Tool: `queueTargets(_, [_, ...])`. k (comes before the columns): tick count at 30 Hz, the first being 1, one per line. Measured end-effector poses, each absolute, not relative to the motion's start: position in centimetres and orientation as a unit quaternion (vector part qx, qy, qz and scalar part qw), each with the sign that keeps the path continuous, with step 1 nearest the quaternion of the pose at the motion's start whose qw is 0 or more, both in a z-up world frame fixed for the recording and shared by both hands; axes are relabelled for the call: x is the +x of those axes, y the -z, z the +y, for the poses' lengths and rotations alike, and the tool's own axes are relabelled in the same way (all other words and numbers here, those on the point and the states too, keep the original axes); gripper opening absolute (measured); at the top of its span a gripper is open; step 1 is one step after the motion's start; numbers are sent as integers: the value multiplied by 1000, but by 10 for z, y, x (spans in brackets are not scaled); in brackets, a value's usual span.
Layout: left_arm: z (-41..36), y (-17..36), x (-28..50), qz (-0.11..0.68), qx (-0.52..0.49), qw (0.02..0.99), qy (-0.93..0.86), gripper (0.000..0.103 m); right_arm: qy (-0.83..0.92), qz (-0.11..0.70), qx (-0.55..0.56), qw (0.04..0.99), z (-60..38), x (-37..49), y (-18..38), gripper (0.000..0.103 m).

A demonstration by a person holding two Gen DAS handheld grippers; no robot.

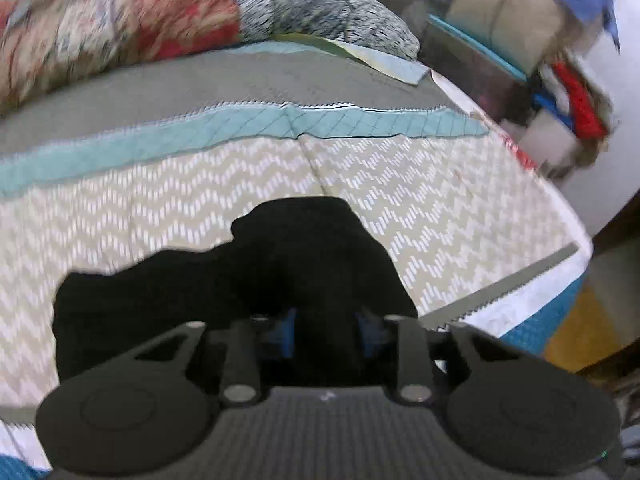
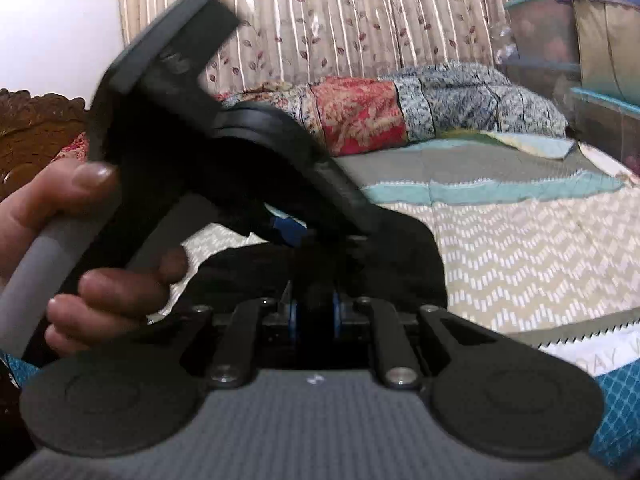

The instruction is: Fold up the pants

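Note:
The black pants [image 1: 224, 276] lie bunched on the bed's chevron cover [image 1: 460, 208]. In the left wrist view my left gripper [image 1: 326, 332] is buried in the black cloth, its blue pads [image 1: 290, 332] close on either side of a fold. In the right wrist view my right gripper [image 2: 314, 312] is shut on black cloth [image 2: 400, 248], its blue pads [image 2: 294, 314] pressed near each other. The left gripper [image 2: 288, 232] crosses the right view just ahead, held by a hand [image 2: 100, 280], and touches the same bunch of pants.
A patchwork quilt [image 2: 384, 112] lies rolled at the head of the bed. Stacked boxes and bags [image 1: 520, 40] stand right of the bed. The bed's edge [image 1: 520, 280] drops off at the right. A floral curtain [image 2: 360, 20] hangs behind.

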State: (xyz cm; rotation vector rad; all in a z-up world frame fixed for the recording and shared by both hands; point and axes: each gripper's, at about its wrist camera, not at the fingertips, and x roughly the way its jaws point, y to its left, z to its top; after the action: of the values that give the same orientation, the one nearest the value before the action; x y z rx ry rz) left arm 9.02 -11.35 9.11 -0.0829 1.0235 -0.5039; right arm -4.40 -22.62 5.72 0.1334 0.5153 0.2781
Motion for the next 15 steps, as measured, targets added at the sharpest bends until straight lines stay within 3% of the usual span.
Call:
queueTargets(9, [-35,-124,81,410,-73,881,224,20,-218,237,48,946,-163,-35,-80,19])
queueTargets(15, [32,-97,78,430,-124,880,160,20,-278,269,32,922,-111,-21,-67,19])
